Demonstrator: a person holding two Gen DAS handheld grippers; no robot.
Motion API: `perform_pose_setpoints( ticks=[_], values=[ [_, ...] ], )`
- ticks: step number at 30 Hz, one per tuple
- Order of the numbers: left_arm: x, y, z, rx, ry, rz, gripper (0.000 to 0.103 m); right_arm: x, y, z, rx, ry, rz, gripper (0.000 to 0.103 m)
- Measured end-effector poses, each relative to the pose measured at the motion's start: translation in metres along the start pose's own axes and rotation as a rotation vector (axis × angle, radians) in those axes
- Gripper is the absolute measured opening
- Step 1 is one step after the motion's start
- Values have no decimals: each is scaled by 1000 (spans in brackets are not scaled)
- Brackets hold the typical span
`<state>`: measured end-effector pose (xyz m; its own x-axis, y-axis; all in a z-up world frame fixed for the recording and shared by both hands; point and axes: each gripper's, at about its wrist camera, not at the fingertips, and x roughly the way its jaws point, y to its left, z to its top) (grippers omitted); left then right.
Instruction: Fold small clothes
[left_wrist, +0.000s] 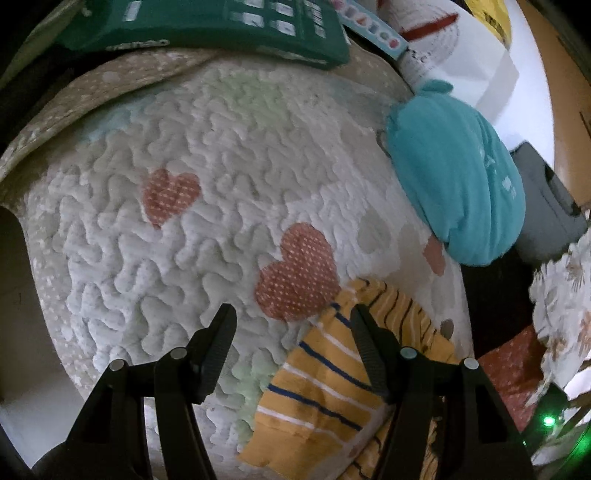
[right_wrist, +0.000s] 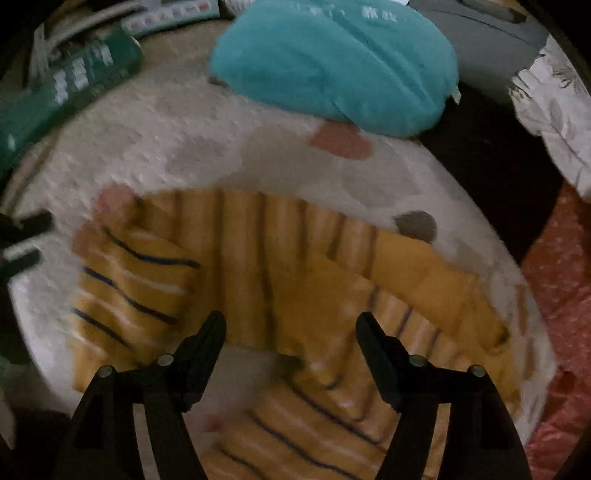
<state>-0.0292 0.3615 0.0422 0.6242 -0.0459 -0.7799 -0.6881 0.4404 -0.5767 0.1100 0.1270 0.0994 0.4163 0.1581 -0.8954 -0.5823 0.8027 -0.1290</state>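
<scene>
The left gripper (left_wrist: 291, 314) had its fingers apart with nothing clamped between them, hovering over the quilted pad (left_wrist: 192, 236). Just beside its right finger (left_wrist: 369, 350), a yellow striped garment (left_wrist: 325, 384) lay flat on the pad, one sleeve with blue and white stripes reaching toward the nearer heart patch (left_wrist: 295, 273). The right gripper (right_wrist: 291, 321) also had its fingers spread, empty, above the middle of the same yellow striped garment (right_wrist: 258, 258), which was partly folded, a sleeve (right_wrist: 136, 280) turned in on the left; that view was blurred. Beyond the garment, a teal folded garment (right_wrist: 332, 62) sat at the pad's far right edge. Farther off, a dark green box (left_wrist: 207, 26) rested at the pad's far edge, and grey fabric (left_wrist: 546, 206) lay behind the teal piece.
</scene>
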Motion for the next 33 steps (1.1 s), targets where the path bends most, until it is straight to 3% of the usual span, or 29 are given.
perform_pose_setpoints(
  ticks=[4, 7, 10, 15, 20, 23, 24, 25, 26, 27, 29, 33],
  values=[
    [-10, 16, 9, -58, -43, 26, 63, -14, -21, 8, 131, -41, 82, 76],
    [-20, 34, 18, -112, -85, 61, 63, -20, -10, 8, 127, -37, 152, 71],
    [-28, 53, 28, -169, -124, 99, 63, -23, 28, -1, 66, -25, 279, 71],
    [-49, 86, 43, -240, -200, 150, 63, -20, 102, -28, -116, -7, 385, 71],
    [-58, 108, 49, -279, -219, 175, 63, 1, 156, -46, -215, 41, 384, 71],
    [-55, 112, 49, -267, -201, 178, 63, 16, 177, -63, -297, 61, 264, 70],
    [-55, 111, 49, -262, -201, 181, 63, 21, 182, -70, -332, 66, 220, 61],
    [-54, 109, 49, -255, -198, 181, 63, 21, 185, -75, -362, 43, 187, 60],
    [-52, 108, 50, -248, -192, 179, 63, 18, 184, -75, -360, 26, 186, 40],
    [-51, 108, 49, -245, -188, 179, 63, 16, 180, -73, -348, 31, 175, 7],
    [-47, 106, 48, -236, -171, 173, 63, 2, 158, -54, -250, 20, 221, 7],
    [-41, 93, 44, -201, -152, 165, 63, -46, 92, -11, -20, -83, 291, 7]
  ],
)
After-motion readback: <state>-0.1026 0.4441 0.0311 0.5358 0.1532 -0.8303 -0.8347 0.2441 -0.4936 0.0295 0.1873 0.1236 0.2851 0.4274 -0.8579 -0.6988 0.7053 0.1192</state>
